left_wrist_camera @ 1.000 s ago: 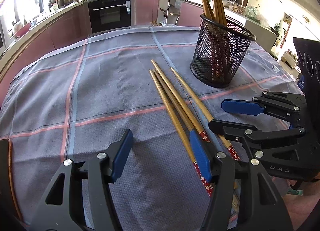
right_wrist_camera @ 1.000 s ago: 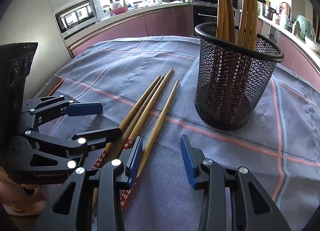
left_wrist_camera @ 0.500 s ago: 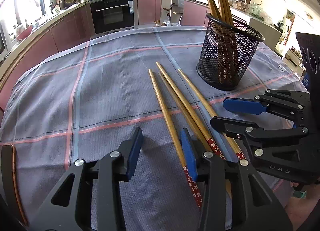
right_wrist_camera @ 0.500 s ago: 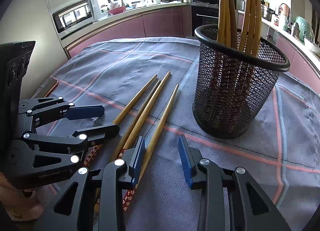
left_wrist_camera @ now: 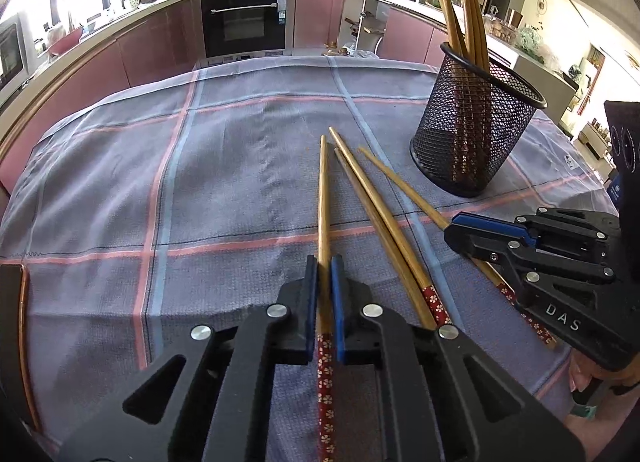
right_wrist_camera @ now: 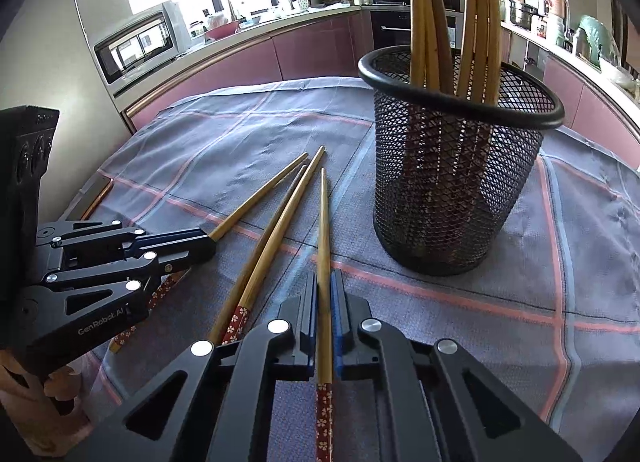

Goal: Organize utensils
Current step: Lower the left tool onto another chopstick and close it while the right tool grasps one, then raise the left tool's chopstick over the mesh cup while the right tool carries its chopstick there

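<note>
Four wooden chopsticks with red flowered ends lie fanned on the checked cloth. My left gripper (left_wrist_camera: pixel 324 268) is closing, its blue pads pressing on the leftmost chopstick (left_wrist_camera: pixel 323 198). My right gripper (right_wrist_camera: pixel 324 280) is closing likewise, pads pinching the rightmost chopstick (right_wrist_camera: pixel 323 218). Two loose chopsticks (left_wrist_camera: pixel 372 206) (right_wrist_camera: pixel 276 230) lie between them. The right gripper (left_wrist_camera: pixel 460 228) shows at the right of the left wrist view, the left gripper (right_wrist_camera: pixel 204 246) at the left of the right wrist view. Beyond stands a black mesh holder (left_wrist_camera: pixel 472 134) (right_wrist_camera: pixel 452 190) with several chopsticks (right_wrist_camera: pixel 424 22) upright in it.
The grey-blue cloth (left_wrist_camera: pixel 224 166) covers a table whose copper-rimmed edge (left_wrist_camera: pixel 24 326) shows at the near left. Pink kitchen cabinets, an oven (left_wrist_camera: pixel 244 22) and a microwave (right_wrist_camera: pixel 140 42) stand well behind. A person's hand (left_wrist_camera: pixel 592 382) holds the right gripper's handle.
Both grippers went from open to shut, each closing on one chopstick. The left gripper shifted right over the leftmost chopstick, which now points straight ahead.
</note>
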Demonstrator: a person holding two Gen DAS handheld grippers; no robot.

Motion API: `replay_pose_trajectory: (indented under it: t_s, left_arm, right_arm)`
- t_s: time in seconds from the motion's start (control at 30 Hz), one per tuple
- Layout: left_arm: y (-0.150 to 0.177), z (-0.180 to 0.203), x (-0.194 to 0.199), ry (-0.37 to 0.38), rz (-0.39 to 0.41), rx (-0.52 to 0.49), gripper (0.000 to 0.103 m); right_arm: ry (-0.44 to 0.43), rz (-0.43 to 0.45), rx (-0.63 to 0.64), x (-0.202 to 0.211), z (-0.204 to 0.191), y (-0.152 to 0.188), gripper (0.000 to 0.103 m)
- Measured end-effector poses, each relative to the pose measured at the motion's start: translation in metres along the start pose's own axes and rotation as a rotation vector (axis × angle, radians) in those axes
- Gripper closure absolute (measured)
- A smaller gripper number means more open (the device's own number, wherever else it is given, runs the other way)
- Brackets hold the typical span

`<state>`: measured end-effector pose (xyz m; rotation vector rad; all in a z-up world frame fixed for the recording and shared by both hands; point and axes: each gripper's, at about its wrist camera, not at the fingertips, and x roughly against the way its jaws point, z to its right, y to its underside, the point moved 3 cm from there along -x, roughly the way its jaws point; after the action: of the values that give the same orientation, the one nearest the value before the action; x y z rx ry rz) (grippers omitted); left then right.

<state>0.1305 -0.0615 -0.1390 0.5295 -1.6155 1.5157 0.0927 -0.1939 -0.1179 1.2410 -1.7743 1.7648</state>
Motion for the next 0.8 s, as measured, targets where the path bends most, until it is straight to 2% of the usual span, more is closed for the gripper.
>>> replay_pose_trajectory:
  t_s: [0.27, 0.53, 0.8]
  left_arm:
    - [0.003, 0.004, 0.013, 0.044, 0.019, -0.019, 0.095]
    - [0.008, 0.014, 0.011, 0.067, -0.004, -0.064, 0.095]
    - [0.007, 0.013, 0.002, 0.076, -0.027, -0.068, 0.095]
  right_arm:
    - [-0.063, 0.038, 0.027, 0.018, -0.004, -0.001, 0.097]
    - [-0.078, 0.001, 0.073, 0.011, -0.015, 0.002, 0.097]
    - [-0.072, -0.023, 0.076, 0.002, -0.016, 0.002, 0.097]
